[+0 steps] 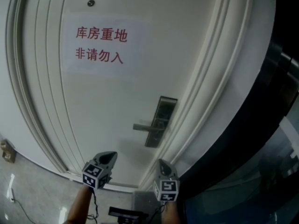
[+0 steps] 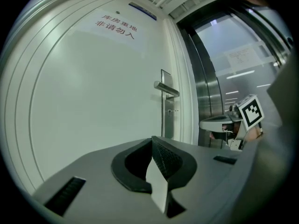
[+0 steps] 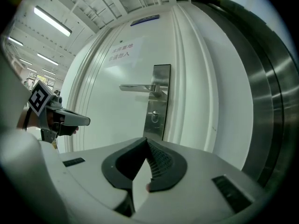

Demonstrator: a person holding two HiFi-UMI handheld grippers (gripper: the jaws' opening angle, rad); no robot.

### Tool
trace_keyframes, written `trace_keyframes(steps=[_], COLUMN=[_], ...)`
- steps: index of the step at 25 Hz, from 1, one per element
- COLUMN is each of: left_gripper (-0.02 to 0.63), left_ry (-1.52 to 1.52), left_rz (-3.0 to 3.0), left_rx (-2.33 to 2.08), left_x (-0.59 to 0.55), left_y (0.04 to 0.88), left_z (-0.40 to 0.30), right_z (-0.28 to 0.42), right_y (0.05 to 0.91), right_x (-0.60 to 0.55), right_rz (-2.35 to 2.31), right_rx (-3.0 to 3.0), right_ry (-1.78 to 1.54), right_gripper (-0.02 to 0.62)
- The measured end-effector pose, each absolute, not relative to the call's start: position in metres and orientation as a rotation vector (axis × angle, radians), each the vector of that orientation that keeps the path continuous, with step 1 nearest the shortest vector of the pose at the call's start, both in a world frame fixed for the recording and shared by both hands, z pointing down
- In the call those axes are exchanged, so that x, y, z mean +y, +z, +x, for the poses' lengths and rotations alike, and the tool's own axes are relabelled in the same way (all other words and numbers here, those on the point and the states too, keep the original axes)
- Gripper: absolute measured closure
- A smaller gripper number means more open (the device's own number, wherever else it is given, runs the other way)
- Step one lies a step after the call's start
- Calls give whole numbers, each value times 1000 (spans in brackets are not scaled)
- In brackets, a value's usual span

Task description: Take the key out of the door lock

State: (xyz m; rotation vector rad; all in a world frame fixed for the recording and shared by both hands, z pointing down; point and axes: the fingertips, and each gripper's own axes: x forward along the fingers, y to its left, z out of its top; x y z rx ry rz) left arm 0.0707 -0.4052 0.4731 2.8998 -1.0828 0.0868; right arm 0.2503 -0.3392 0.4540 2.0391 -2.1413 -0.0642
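While both tongs hang low and well back from the tall white painted door (image 1: 117,106), the job looks to be only at its start. The left gripper (image 1: 111,155) is squeezed closed with nothing in it, and so is the right gripper (image 1: 161,162). The small metal key (image 2: 173,110) sticks out of the long shiny steel lock plate (image 1: 162,118), just under the straight steel door handle (image 1: 144,126). In the head view the lock is at 12 o'clock from the right gripper. Next, I think one gripper must go up to the key, spread its jaws and pinch the key's head. The door is smooth, with a white paper sign with red writing (image 1: 100,45) at 11 o'clock. A grey speckled floor (image 1: 37,195) shows at 7 o'clock, and a dark glass and steel wall (image 1: 261,148) at 4 o'clock.
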Motion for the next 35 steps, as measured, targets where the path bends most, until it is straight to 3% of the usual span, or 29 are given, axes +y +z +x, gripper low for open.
trace_keyframes(steps=[35], left_gripper=[598], left_ry=[64], left_rz=[2854], left_rx=[-1106], left_x=[-441], left_y=[481], left_z=[69], right_z=[233], right_y=[421], right_x=[-394], right_rz=[1313], right_rx=[-1268], right_ry=[-1076], right_gripper=[583])
